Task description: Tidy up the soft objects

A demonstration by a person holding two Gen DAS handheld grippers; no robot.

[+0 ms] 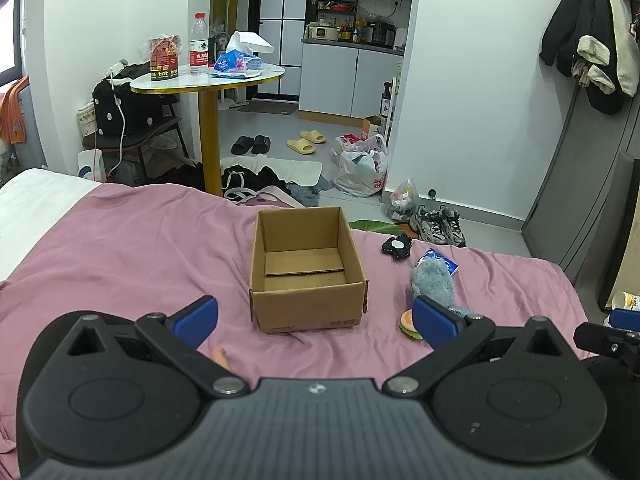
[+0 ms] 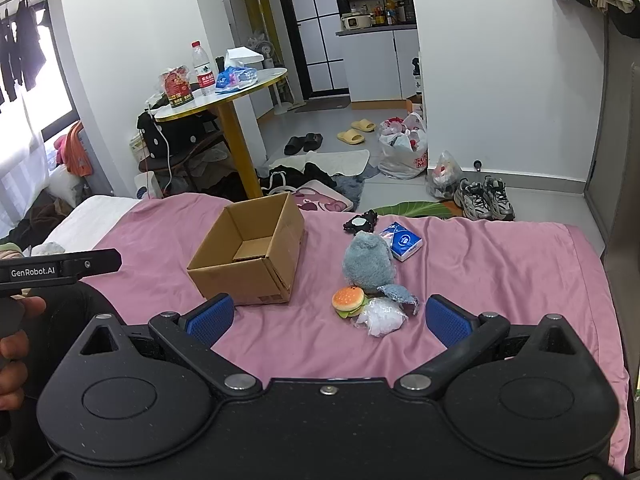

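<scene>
An open, empty cardboard box (image 1: 306, 272) (image 2: 250, 254) stands on the pink bedsheet (image 1: 120, 248). To its right lie a grey-blue plush (image 2: 368, 260) (image 1: 434, 280), a small burger toy (image 2: 349, 299) (image 1: 409, 322), a white crinkled soft item (image 2: 382, 316), a blue tissue pack (image 2: 405, 242) (image 1: 442, 261) and a black-and-white soft piece (image 2: 360, 222) (image 1: 397, 246). My left gripper (image 1: 316, 320) is open, hovering just before the box. My right gripper (image 2: 328, 320) is open too, with the burger toy and the white item lying between and beyond its fingers.
Beyond the bed's far edge stand a round gold-legged table (image 1: 208, 80) with a bottle and tissues, slippers, plastic bags (image 1: 362, 172) and sneakers (image 1: 438, 224) on the floor. A hand (image 2: 16, 344) holds the left gripper at the right wrist view's left edge.
</scene>
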